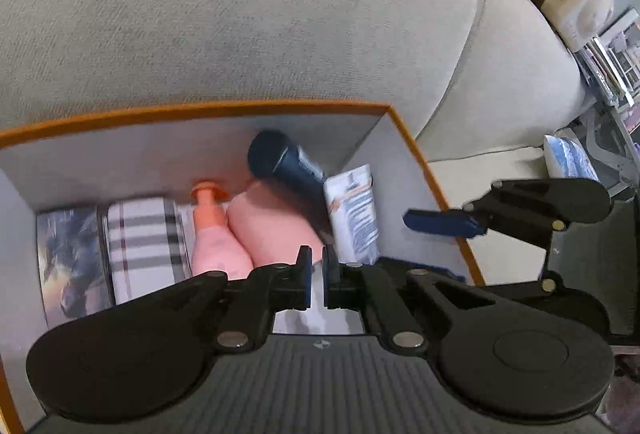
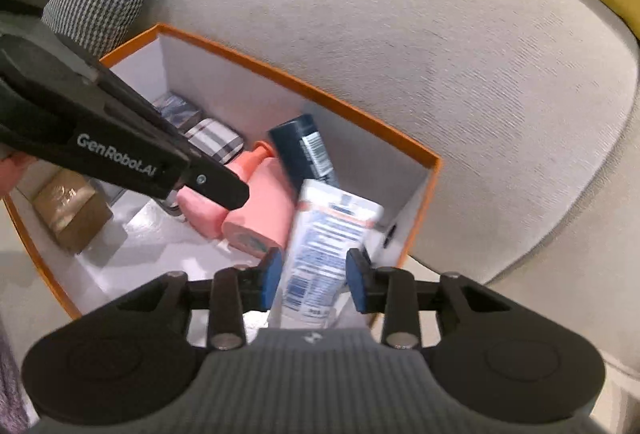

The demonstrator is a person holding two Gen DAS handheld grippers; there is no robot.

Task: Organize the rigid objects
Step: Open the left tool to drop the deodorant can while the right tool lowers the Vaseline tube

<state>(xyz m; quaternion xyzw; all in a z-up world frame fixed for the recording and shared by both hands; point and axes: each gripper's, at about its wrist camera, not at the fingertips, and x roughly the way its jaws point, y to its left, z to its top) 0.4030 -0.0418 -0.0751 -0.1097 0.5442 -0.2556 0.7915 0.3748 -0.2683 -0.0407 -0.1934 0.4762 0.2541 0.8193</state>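
Orange-rimmed box (image 2: pixel 434 170), on a grey sofa (image 2: pixel 400 34), stocked: white tube (image 2: pixel 324 242) at five o'clock within the box, leaning on a dark blue bottle (image 2: pixel 304 150); pink pump bottle (image 1: pixel 216 238), plaid case (image 1: pixel 144 242) and printed box (image 1: pixel 68 258) ranked toward nine o'clock; brown carton (image 2: pixel 68 210) apart.

Right gripper (image 2: pixel 314 280): fingers narrow, flanking the tube, apparently clear of its sides; left gripper (image 1: pixel 317 280): fingers together, holding nothing.

Handling, judged: tube light, squeezable, glossy, likely slippery; take it mid-body across the flat faces.

Room: box wall close at three o'clock; open floor toward seven o'clock; left gripper crowds ten o'clock.
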